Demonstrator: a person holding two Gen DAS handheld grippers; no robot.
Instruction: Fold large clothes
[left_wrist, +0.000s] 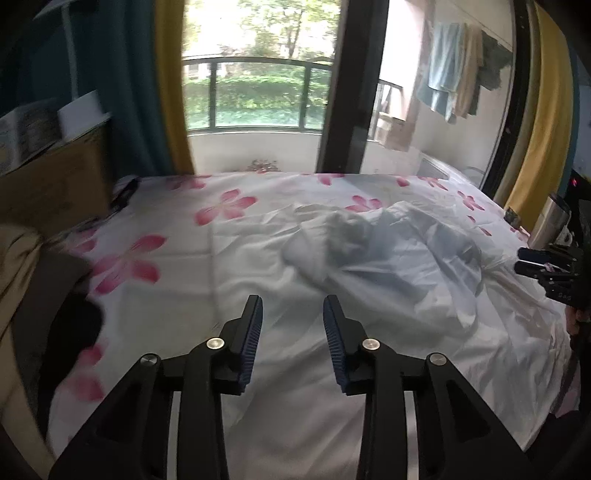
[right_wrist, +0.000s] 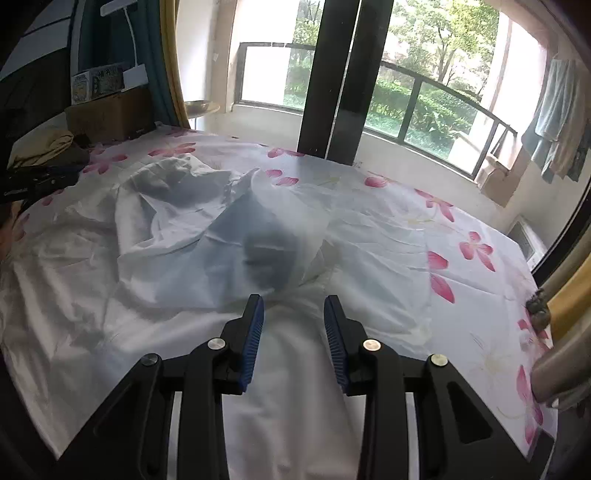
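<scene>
A large white garment (left_wrist: 399, 258) lies crumpled on the bed, right of centre in the left wrist view. In the right wrist view it (right_wrist: 207, 236) is heaped at centre left, with a dark print showing through the cloth. My left gripper (left_wrist: 292, 312) is open and empty above the sheet, to the left of the garment. My right gripper (right_wrist: 293, 308) is open and empty just in front of the heap. The right gripper also shows at the right edge of the left wrist view (left_wrist: 535, 264).
The bed wears a white sheet with pink flowers (left_wrist: 221, 210). A cardboard box (left_wrist: 55, 184) and folded brown clothes (right_wrist: 44, 147) sit at its left end. A steel flask (left_wrist: 554, 218) stands at the right. Balcony windows (right_wrist: 424, 103) lie beyond the bed.
</scene>
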